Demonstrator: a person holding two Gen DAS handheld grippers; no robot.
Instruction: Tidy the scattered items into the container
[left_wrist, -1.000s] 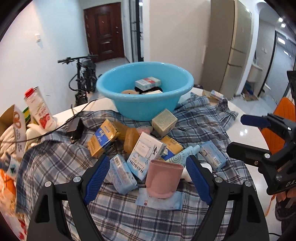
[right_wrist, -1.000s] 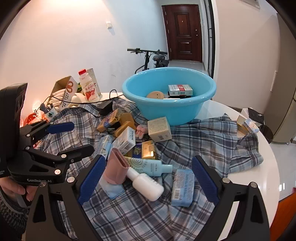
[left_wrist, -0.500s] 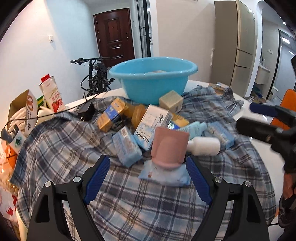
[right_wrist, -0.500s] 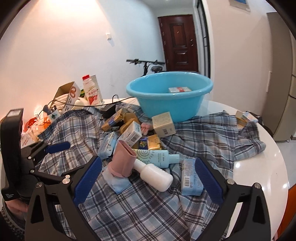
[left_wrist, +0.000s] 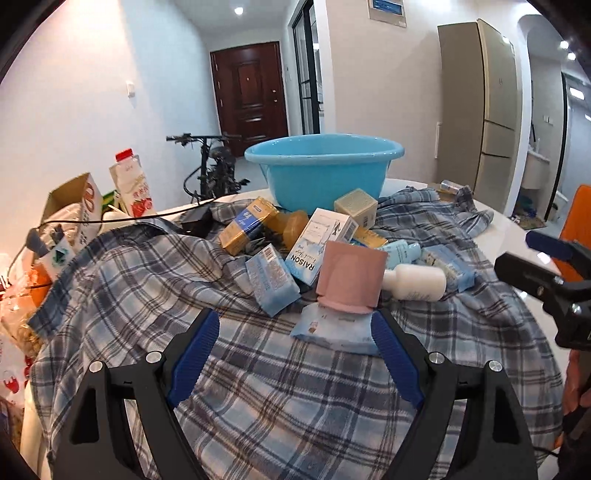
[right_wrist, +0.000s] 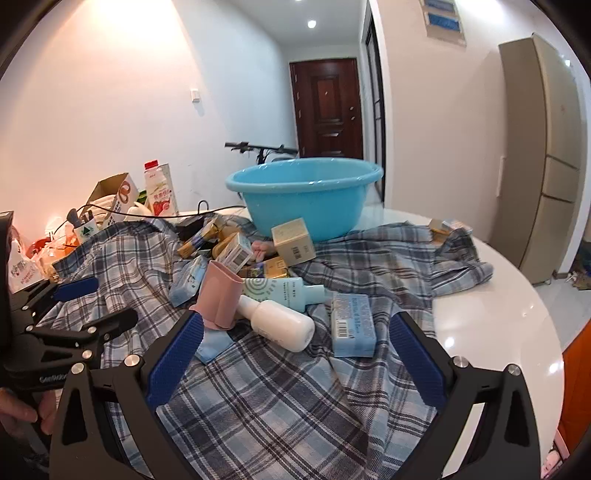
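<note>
A blue basin (left_wrist: 325, 168) (right_wrist: 306, 199) stands at the far side of a plaid cloth (left_wrist: 280, 391) strewn with boxes and bottles. A pink cup (left_wrist: 349, 277) (right_wrist: 221, 295) lies on its side over a light blue wipes packet (left_wrist: 332, 328). Beside it lie a white bottle (right_wrist: 277, 325) (left_wrist: 413, 282), a teal tube (right_wrist: 280, 291) and a blue pack (right_wrist: 352, 325). My left gripper (left_wrist: 293, 354) is open, low over the cloth just before the pink cup. My right gripper (right_wrist: 295, 354) stands wide open in front of the white bottle, with nothing between its fingers.
A white RAISON box (left_wrist: 319, 245), yellow boxes (left_wrist: 247, 225) and a beige carton (right_wrist: 293, 242) crowd the cloth's middle. Milk carton (left_wrist: 131, 188), cardboard box and bags line the left edge. The white round table (right_wrist: 498, 325) is bare at right. A bicycle stands behind.
Both grippers have sunk lower and drawn back toward the near edge, so the basin's inside is now out of sight. The right gripper's fingers stand slightly wider apart.
</note>
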